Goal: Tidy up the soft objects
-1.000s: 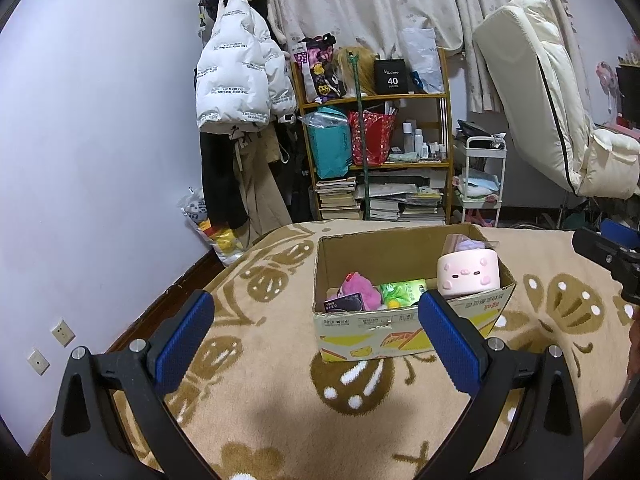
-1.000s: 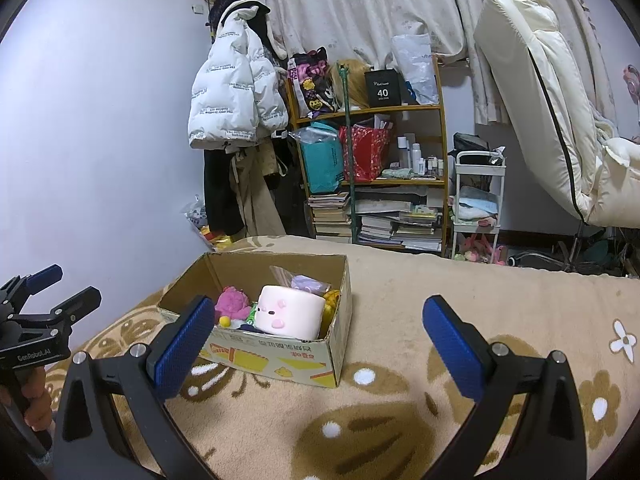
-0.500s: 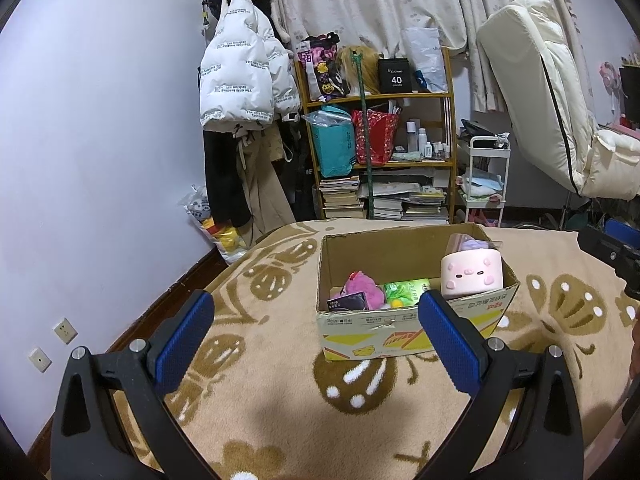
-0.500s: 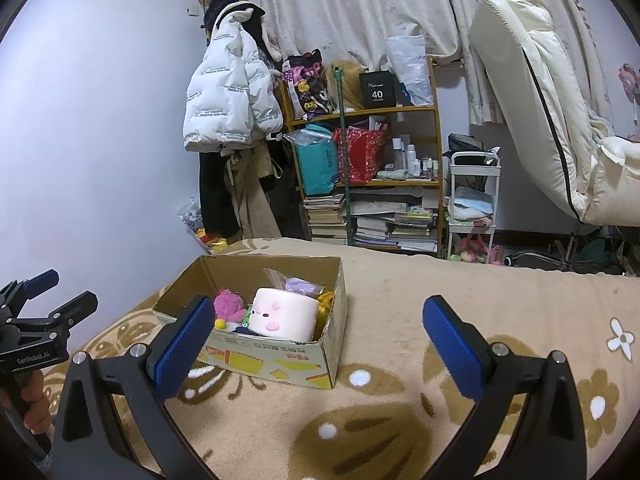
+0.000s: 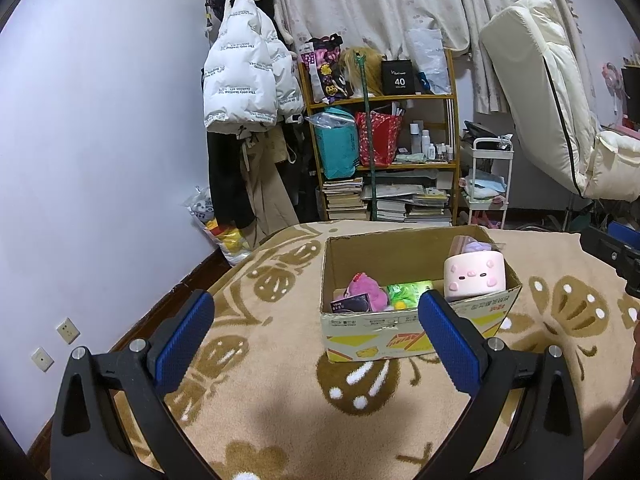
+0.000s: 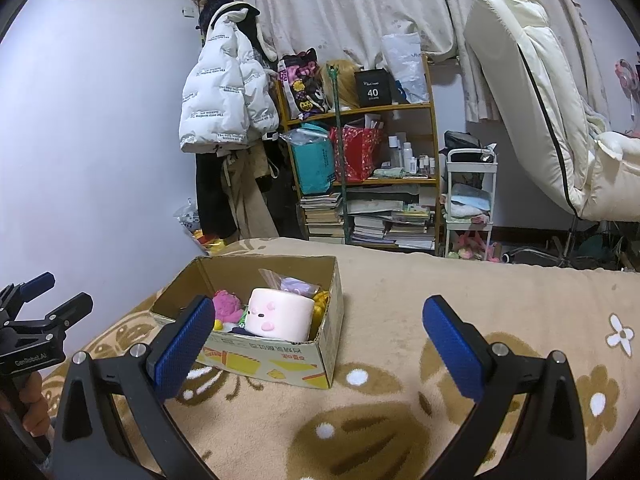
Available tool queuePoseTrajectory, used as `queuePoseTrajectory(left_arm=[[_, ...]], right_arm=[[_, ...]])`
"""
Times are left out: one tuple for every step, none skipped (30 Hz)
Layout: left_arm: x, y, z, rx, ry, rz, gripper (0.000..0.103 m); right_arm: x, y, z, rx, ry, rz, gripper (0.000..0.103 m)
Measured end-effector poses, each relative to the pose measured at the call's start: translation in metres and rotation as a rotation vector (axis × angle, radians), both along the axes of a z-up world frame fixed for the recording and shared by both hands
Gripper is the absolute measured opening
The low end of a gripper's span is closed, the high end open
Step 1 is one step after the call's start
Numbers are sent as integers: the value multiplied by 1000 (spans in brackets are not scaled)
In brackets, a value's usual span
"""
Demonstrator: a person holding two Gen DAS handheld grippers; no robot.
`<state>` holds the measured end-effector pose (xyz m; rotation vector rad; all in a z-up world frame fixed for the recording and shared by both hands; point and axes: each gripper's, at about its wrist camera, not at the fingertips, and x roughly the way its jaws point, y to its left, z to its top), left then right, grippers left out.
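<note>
Figure: both of my tongs over the patterned blanket [image 5: 280, 408] on the bed, facing the cardboard box [image 5: 400, 326].

Left tongs [image 5: 316, 338]: spread wide, nothing between the blue pads [image 5: 186, 338]. Right tongs [image 6: 316, 340]: likewise spread wide and empty.

The soft things lie inside the box: a pink-faced cylinder cushion [image 6: 279, 314] on its side, its long axis running across the box's short side, propped against the right-hand wall; a magenta plush [image 5: 366, 290]; a green packet [image 5: 410, 292]; and a lilac plush [image 6: 298, 285] behind the cushion.

Key relation: from the left tongs the box sits ahead and to the right, its near wall partly behind my right pad; from the right tongs it sits ahead and to the left. Both are short of the box; I judge neither clearly nearer.

Change over 1 s: the box has drifted slightly right in the left view and slightly left in the right view; the contents are unmoved.
</note>
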<state>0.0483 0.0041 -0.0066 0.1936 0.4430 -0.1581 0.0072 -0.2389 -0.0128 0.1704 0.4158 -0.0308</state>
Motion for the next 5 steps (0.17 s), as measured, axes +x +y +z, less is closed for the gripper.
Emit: queuePoseTrajectory(left_arm=[[0,0,0,-3,0,-1,101],[0,1,1,-5,1,-2,101],[0,1,2,-5,0,0,101],[0,1,1,-5,1,2,101],[0,1,1,-5,1,2,101]], right_arm=[[0,0,0,1,0,0,103],[0,0,0,1,1,0,103],[0,0,0,1,1,0,103],[0,0,0,1,1,0,103],[0,0,0,1,1,-1,103]])
